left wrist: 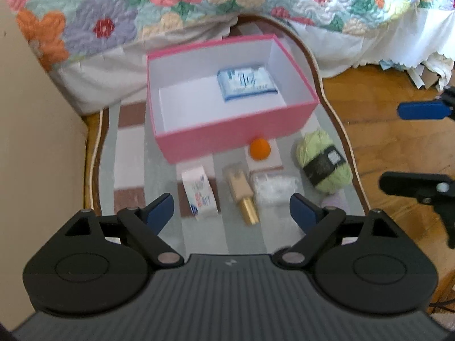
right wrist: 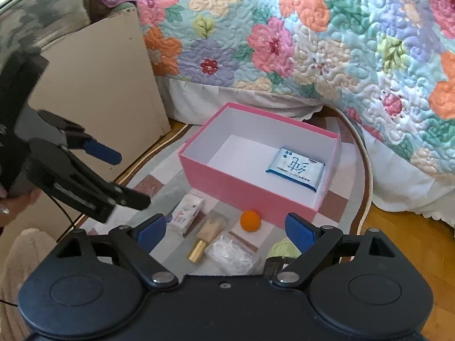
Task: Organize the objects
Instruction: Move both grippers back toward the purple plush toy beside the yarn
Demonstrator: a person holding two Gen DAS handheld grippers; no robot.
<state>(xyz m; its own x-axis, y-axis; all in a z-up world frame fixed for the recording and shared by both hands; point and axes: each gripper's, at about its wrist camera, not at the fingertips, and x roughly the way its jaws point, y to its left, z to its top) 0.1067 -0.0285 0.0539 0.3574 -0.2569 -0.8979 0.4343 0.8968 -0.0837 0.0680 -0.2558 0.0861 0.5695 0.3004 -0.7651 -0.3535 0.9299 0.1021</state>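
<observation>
1. My left gripper [left wrist: 229,209] hangs above the near edge of the table [left wrist: 96,153], jaws spread wide, nothing between the blue pads [left wrist: 159,207].
2. My right gripper [right wrist: 226,227] is likewise released, jaws wide apart and empty; it looks down over the same items from the right side.
3. The pink box [left wrist: 227,136] sits open at the far part of the table, close to the quilted bed [left wrist: 113,14]. Inside it, against the right-hand wall, lies one blue-and-white tissue pack [left wrist: 246,83]; the rest of its white floor is bare.
4. In front of the box, on the striped cloth [left wrist: 128,142], I note a row of loose items:
   - a small pink-and-white packet [left wrist: 200,196] at the left;
   - a beige bottle with a gold cap [left wrist: 243,196] just beside it, lying down, cap toward me;
   - a clear plastic bag [left wrist: 273,189] next to the bottle, contents too blurred to tell;
   - an orange ball [left wrist: 259,149] touching or nearly touching the box's front wall;
   - a pale green yarn skein [left wrist: 324,162] with a dark label at the right end.
5. In the right wrist view the yarn is partly hidden behind my own gripper.
6. Both views carry some motion blur.
</observation>
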